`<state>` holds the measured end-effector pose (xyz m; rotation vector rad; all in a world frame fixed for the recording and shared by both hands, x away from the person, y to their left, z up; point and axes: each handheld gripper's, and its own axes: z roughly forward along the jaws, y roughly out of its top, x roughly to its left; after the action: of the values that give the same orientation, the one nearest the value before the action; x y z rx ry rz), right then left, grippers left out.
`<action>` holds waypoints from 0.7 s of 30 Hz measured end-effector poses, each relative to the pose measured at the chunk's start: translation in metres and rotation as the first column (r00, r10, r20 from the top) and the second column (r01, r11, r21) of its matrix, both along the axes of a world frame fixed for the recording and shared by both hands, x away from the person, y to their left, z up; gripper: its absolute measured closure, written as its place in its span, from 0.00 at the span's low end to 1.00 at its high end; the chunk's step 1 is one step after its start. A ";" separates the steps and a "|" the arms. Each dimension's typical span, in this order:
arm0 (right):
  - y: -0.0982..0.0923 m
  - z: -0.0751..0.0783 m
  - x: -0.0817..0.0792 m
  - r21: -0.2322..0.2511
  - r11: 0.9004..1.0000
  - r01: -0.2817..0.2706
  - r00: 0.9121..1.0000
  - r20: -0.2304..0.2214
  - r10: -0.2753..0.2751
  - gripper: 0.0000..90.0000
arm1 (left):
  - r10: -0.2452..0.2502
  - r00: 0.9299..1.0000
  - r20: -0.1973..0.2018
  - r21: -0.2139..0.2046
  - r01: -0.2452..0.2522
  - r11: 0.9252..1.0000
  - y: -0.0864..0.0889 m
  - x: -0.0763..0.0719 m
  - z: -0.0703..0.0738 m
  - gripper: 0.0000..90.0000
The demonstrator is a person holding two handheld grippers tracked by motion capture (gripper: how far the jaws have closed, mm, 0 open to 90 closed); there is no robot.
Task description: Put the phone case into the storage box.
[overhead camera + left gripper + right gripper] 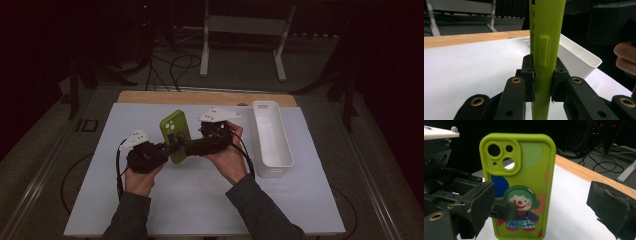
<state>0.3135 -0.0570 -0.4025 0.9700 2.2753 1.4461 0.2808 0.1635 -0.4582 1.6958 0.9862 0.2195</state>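
Left tool [167, 148] pinching a green phone case [174, 136] by its two long edges, holding it upright above the desk [150, 200]. In the left gripper view the case [546, 50] rises edge-on between the pads [530, 75], which press on both sides of it. The right tool [192, 146] stands spread: in the right gripper view its two jaws flank the case [524, 182] with open air on either side, one jaw low at the near left, the other well off to the right, neither touching.

Step in hand, as judged: a hand-over or a two-tool grip on the case, the left tool presenting it and the right tool lined up on its printed back. The next move calls for the right tool to close on the case clear of the left pads, on a part not already taken, and for the left tool to hold firm until that grip is sure; a squeeze across the empty shell could bow it.

Materials and shapes: the case is a soft-looking, matt shell, likely silicone, with rounded corners, a raised camera surround pierced by round holes, a moulded side button and a printed clown figure. No phone is inside; light shows through a camera hole. Beyond the right tool lies a long white bin [272, 140], thin-walled, smooth, open-topped. The desk has a white sheet over a wooden top [200, 97].
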 end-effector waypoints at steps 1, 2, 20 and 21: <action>0.000 0.000 0.000 0.000 1.000 0.000 1.000 0.000 0.000 0.08 | -0.002 1.000 -0.001 0.002 0.002 1.000 0.000 0.000 0.000 0.86; 0.001 0.001 0.000 -0.001 1.000 -0.002 1.000 0.002 0.002 0.08 | -0.002 1.000 0.000 0.002 0.002 1.000 0.000 0.000 0.000 0.86; 0.020 0.012 0.005 -0.055 0.998 -0.032 0.999 0.003 0.032 0.08 | -0.016 1.000 0.005 0.014 0.016 1.000 -0.005 -0.001 -0.002 0.86; 0.020 0.012 0.005 -0.055 0.998 -0.032 0.999 0.003 0.032 0.08 | -0.017 1.000 0.006 0.015 0.017 1.000 -0.005 -0.001 -0.002 0.86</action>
<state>0.3181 -0.0366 -0.3902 0.9180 2.3249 1.3887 0.2802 0.1585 -0.4603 1.7151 0.9675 0.2215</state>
